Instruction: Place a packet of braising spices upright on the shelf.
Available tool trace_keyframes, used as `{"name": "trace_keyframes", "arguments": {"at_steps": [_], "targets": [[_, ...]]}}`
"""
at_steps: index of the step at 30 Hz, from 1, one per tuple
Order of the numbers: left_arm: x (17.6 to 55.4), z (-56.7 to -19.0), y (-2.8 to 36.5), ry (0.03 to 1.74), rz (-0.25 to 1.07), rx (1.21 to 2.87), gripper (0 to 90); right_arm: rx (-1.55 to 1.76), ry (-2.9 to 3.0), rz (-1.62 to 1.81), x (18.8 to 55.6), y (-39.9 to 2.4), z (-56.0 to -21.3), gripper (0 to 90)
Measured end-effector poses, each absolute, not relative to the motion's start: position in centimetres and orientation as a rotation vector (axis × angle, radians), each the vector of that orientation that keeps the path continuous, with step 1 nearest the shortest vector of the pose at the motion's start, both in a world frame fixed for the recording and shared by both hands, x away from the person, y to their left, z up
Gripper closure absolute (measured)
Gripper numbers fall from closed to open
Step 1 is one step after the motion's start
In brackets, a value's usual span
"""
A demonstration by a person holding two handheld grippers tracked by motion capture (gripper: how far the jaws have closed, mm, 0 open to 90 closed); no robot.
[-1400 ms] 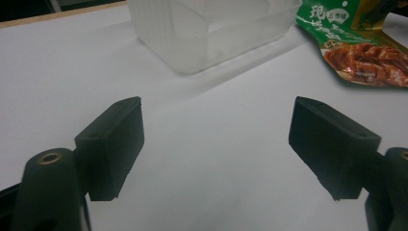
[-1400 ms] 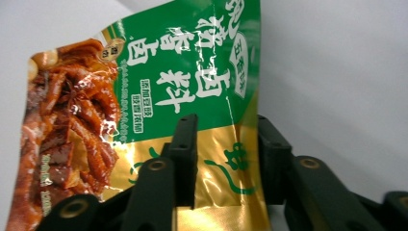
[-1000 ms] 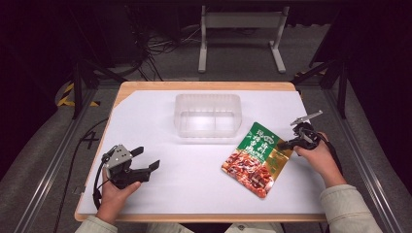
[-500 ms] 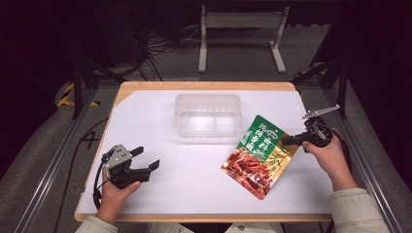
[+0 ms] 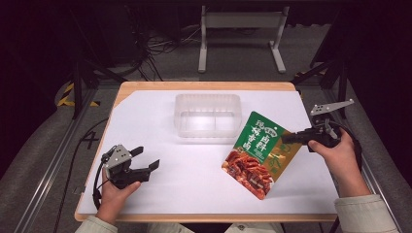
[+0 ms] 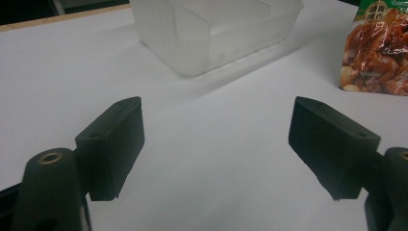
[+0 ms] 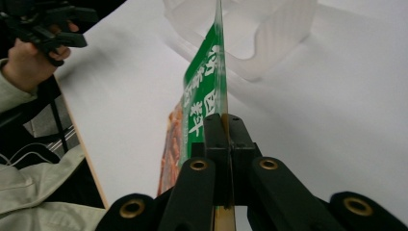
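Observation:
A green and red food pouch hangs tilted above the white table, right of centre, held by its right edge. My right gripper is shut on that edge; in the right gripper view the pouch stands edge-on between the closed jaws. A clear plastic container sits at the table's middle back, just behind the pouch's top corner. My left gripper rests open at the front left, nothing between its fingers. The container and the pouch lie ahead of it.
White paper covers the wooden table. A white frame stands on the floor behind the table. Black stand legs and cables lie to the left and right of the table.
My right gripper has lifted the pouch off the table and moved it up and slightly right, tilting it. The left gripper has stayed where it was.

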State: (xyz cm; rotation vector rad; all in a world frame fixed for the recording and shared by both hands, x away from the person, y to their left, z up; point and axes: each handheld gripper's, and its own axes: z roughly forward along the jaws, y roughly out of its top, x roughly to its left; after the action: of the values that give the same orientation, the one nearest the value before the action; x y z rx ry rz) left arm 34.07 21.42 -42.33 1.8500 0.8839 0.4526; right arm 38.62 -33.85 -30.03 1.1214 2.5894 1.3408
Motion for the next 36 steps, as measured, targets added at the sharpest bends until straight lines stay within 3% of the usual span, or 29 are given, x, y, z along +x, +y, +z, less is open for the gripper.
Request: {"name": "trace_keyframes", "arguments": {"at_steps": [14, 36], "targets": [[34.0, -42.3, 21.5, 0.884, 0.452, 1.843, 21.1, 0.948, 2.634, 1.435, 36.6, -31.3, -27.0, 90.0], [34.0, -42.2, 21.7, 0.893, 0.473, 1.83, 21.0, 0.951, 2.558, 1.495, 37.3, -31.7, -24.3, 90.0]]}}
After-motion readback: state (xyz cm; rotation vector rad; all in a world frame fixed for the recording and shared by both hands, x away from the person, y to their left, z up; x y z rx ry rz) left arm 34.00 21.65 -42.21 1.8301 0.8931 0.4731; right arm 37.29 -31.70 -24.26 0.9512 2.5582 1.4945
